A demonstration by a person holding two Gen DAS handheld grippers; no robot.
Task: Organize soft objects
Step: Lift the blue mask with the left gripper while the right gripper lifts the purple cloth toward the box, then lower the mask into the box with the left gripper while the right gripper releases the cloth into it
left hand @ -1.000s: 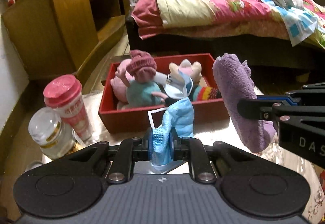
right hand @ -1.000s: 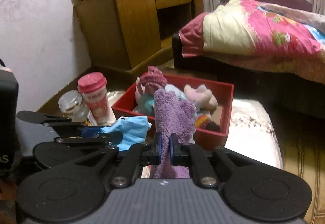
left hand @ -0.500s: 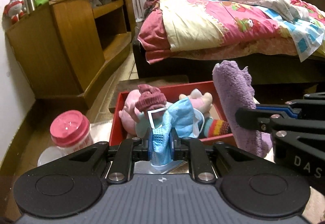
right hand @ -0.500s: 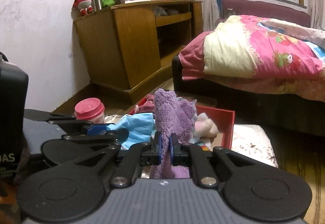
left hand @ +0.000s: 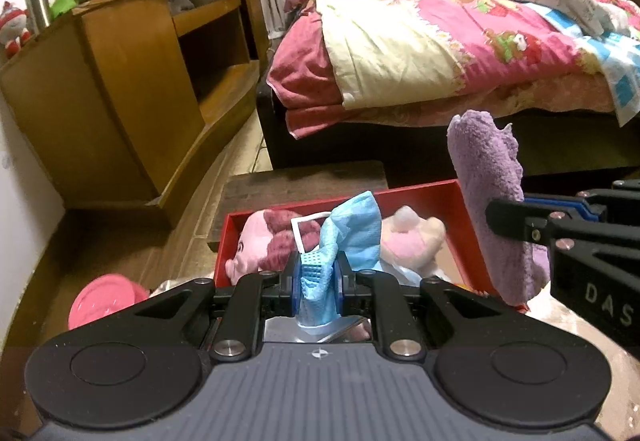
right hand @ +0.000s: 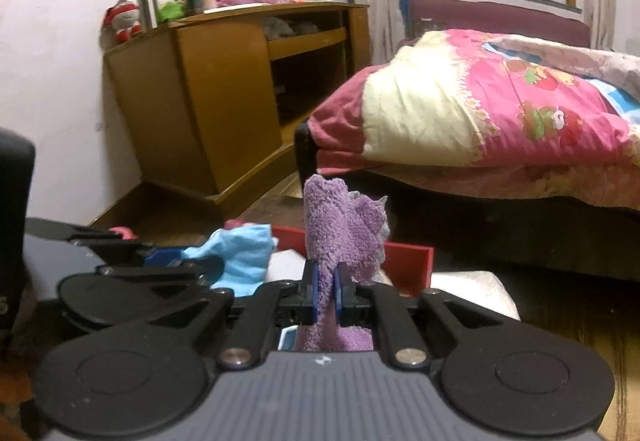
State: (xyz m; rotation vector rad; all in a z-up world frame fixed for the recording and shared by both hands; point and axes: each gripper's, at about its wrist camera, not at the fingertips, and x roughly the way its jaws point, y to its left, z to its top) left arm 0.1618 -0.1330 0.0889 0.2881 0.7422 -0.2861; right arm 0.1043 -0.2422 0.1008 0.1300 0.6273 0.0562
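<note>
Now left hand-held gripper (left hand: 317, 278) pinches blue face mask (left hand: 352, 237), right hand-held gripper (right hand: 327, 291) clamped tight on purple cloth (right hand: 340, 229).

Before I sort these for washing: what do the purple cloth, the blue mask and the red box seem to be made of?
Purple cloth: looks like fluffy terry or microfibre, with a nubby matte pile. Blue mask: seemingly thin non-woven fabric, crumpled, with a white ear loop and a dimpled texture. Red box: smooth, flat, thin walls, possibly cardboard or plastic; I cannot tell which.
</note>
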